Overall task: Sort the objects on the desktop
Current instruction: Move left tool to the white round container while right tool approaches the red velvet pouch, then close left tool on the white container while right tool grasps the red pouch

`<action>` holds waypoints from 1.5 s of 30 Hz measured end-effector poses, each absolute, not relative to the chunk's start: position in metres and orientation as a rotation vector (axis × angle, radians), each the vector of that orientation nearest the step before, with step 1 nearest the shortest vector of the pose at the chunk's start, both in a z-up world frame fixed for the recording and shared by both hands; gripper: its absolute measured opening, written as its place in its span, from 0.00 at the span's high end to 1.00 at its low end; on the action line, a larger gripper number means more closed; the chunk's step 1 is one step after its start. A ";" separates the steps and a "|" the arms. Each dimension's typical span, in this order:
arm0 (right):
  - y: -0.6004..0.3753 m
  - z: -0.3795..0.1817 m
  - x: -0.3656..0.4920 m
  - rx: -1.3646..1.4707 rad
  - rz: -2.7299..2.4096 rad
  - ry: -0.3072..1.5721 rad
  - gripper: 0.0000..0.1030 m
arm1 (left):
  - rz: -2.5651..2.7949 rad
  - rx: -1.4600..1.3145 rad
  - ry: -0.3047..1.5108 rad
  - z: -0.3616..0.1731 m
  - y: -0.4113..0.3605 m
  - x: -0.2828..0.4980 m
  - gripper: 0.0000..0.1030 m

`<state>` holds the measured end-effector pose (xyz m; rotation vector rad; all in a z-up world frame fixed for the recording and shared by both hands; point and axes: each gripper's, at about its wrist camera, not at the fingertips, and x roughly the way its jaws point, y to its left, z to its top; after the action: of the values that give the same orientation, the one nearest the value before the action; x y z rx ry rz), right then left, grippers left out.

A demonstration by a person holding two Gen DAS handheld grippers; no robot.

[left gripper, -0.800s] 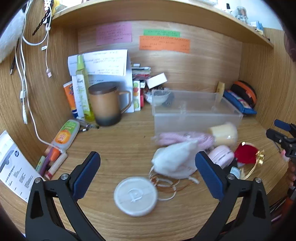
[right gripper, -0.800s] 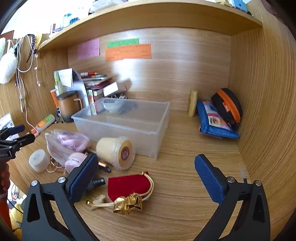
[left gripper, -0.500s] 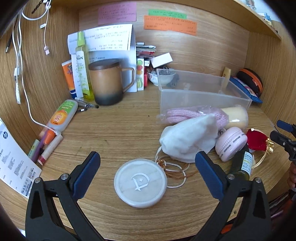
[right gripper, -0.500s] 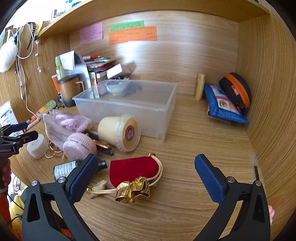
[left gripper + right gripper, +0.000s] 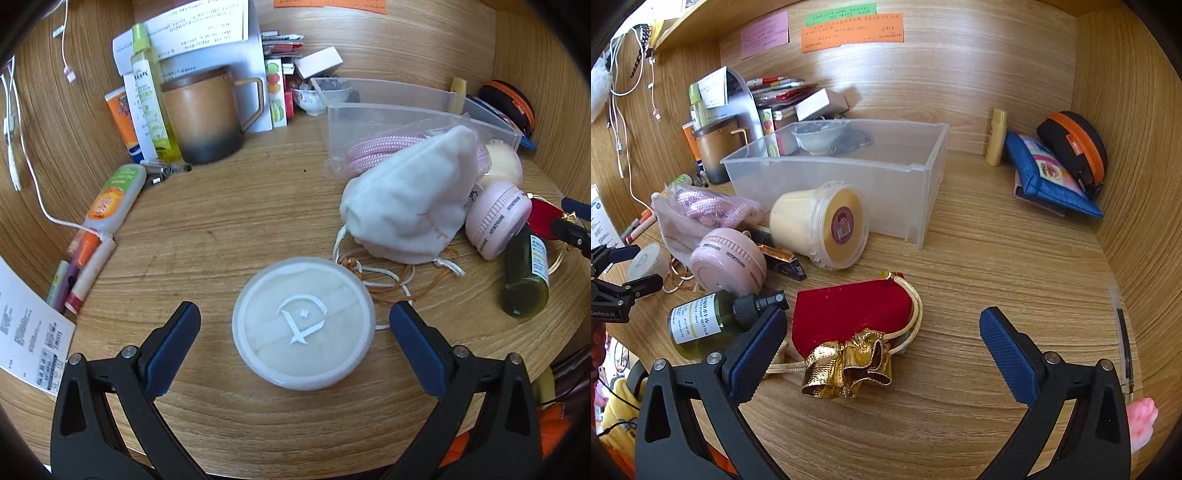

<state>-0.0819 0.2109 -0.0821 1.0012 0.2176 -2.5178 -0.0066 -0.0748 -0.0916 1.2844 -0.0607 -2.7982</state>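
Note:
A round white lidded case (image 5: pixel 303 323) lies flat on the wooden desk, between the wide-open fingers of my left gripper (image 5: pixel 294 325), which touch nothing. To its right lie a white drawstring pouch (image 5: pixel 410 206), a pink round case (image 5: pixel 498 221) and a green spray bottle (image 5: pixel 526 275). My right gripper (image 5: pixel 882 332) is open above a red velvet pouch (image 5: pixel 849 314) with a gold bow (image 5: pixel 849 363). Behind it lie a cream tub (image 5: pixel 823 221) on its side and a clear plastic bin (image 5: pixel 849 173). The left gripper (image 5: pixel 617 273) shows at the left edge of the right wrist view.
A brown mug (image 5: pixel 207 118), bottles and tubes crowd the back left. A blue pouch (image 5: pixel 1049 181) and a black-orange case (image 5: pixel 1075 147) lean in the right corner. A pink rope in a bag (image 5: pixel 709 206) lies by the bin. Wooden walls enclose the desk.
Both grippers have tilted down and moved closer to the desk. The white round case now sits between the left fingers; the red pouch looms larger under the right gripper.

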 end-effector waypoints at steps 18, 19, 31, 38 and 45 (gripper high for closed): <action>0.198 -0.096 -0.091 1.077 -2.444 0.293 0.23 | -2.756 1.257 0.068 -0.100 -0.087 -0.011 0.00; 0.197 -0.097 -0.091 1.081 -2.439 0.299 0.29 | -2.755 1.258 0.071 -0.100 -0.088 -0.011 0.00; 0.199 -0.098 -0.089 1.074 -2.428 0.309 0.46 | -2.812 1.237 0.041 -0.096 -0.081 -0.011 0.34; 0.206 -0.090 -0.085 1.051 -2.433 0.271 0.57 | -2.791 1.183 0.043 -0.096 -0.078 -0.011 0.37; 0.213 -0.084 -0.084 1.031 -2.431 0.205 0.71 | -2.779 1.145 0.042 -0.091 -0.082 -0.010 0.37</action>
<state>-0.0844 0.2129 -0.0836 1.0314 0.2051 -2.4311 -0.0101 -0.0821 -0.0907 1.1448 0.0422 -2.7795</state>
